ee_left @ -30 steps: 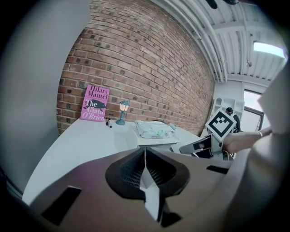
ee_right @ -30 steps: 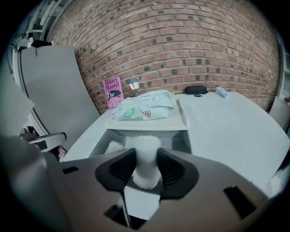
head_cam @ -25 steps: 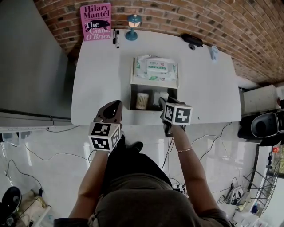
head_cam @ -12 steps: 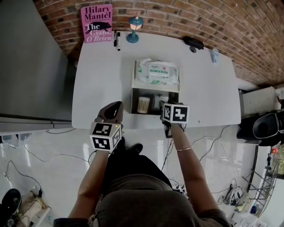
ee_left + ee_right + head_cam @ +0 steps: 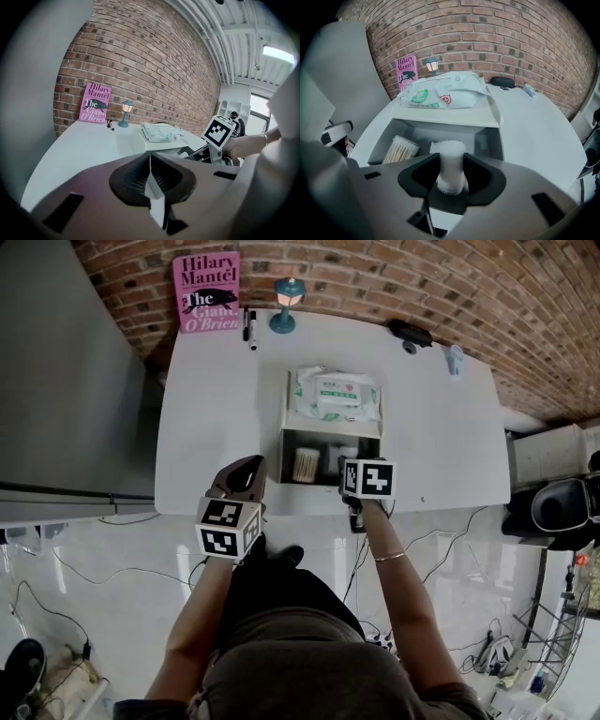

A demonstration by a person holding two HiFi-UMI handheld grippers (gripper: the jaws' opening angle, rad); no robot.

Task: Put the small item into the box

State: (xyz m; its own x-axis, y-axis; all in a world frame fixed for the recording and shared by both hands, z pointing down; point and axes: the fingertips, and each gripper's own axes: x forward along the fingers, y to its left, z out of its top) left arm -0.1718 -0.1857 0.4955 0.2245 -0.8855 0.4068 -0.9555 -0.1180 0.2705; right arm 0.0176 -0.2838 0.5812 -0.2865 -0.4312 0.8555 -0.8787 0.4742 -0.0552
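Right gripper (image 5: pixel 451 180) is clamping the white roll (image 5: pixel 451 154); it should be sliding level into the box (image 5: pixel 490 140) at the near edge of the table (image 5: pixel 534 117)

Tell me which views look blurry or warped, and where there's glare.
Right gripper view: the white fluffy roll in the right gripper is soft, too near the lens; the box is crisper. Left gripper view: fisheye bows the brick wall, the ceiling light blows out. Head view: even light, sharp.

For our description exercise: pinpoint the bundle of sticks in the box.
A white table holds an open-fronted white box topped by a wipes pack. Inside, at its left end, sits the bundle of sticks, the only tan thing there.
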